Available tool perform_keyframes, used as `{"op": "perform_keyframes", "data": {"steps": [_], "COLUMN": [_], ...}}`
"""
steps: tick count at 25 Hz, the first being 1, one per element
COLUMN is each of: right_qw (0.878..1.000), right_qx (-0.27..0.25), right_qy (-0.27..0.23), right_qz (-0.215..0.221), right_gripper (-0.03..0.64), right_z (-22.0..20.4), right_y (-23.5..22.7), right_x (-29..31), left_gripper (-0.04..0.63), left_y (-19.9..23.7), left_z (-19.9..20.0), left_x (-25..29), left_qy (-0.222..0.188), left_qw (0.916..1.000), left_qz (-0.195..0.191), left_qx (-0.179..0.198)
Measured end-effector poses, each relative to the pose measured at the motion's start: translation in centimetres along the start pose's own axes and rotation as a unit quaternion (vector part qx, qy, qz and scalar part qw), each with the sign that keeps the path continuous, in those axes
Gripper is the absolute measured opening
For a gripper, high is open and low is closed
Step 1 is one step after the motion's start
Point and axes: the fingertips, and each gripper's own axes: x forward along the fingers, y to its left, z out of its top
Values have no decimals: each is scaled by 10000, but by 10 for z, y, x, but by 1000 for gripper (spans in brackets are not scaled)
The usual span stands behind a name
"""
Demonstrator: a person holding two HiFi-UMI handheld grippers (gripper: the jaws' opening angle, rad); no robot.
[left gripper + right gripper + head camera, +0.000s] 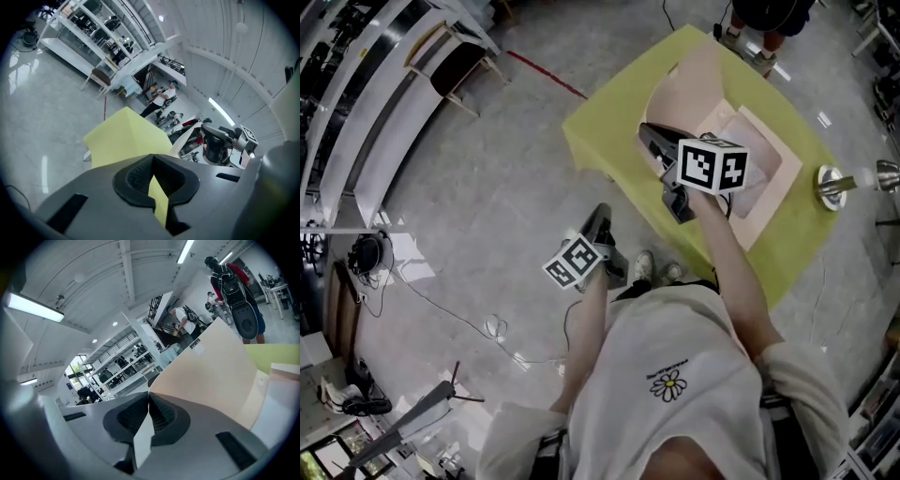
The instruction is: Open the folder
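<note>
A pale pink folder (764,202) lies on the table with the yellow cloth (605,127). Its front cover (689,80) stands lifted and curved. My right gripper (649,131) is shut on that cover's edge; in the right gripper view the cover (211,366) runs straight into the gripper (149,414), with white sheets (286,394) showing inside. My left gripper (600,216) hangs off the table's near left side, above the floor, shut and holding nothing. In the left gripper view the left gripper (152,183) points at the table (122,136), and the raised cover (187,136) shows beyond.
A metal object (832,185) sits at the table's right edge. A person (764,19) stands on the far side. White shelving (356,112) and a chair (455,61) line the left. Cables (492,328) lie on the grey floor.
</note>
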Motion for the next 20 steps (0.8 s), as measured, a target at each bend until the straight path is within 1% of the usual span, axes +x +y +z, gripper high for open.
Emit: {"op": "perform_keyframes", "data": {"steps": [2, 6, 9, 11, 13, 16, 20], "right_qw": [9999, 9987, 9976, 9962, 9948, 9920, 9853], "right_qx": [49, 391, 285, 195, 220, 376, 464], "right_qy": [84, 281, 503, 656, 792, 1018, 1412], "right_qz": [-43, -160, -392, -531, -601, -649, -846], "right_gripper": [14, 14, 14, 15, 14, 15, 15], "right_z": [-2, -13, -17, -24, -33, -48, -68], "right_y": [-2, -6, -11, -14, -15, -26, -47], "right_x": [21, 71, 106, 123, 136, 162, 203], "left_gripper": [14, 14, 14, 14, 14, 14, 14], "left_y": [10, 34, 51, 63, 74, 89, 117], "left_z": [13, 44, 73, 89, 104, 132, 188], "left_x": [-5, -20, -27, -32, -36, -24, 17], "left_qy": [-71, -164, -338, -492, -563, -527, -441], "left_qw": [10000, 9997, 9990, 9982, 9976, 9977, 9978], "left_qz": [41, 149, 275, 348, 390, 430, 464], "left_qx": [28, 113, 122, 1, -81, -6, 142]}}
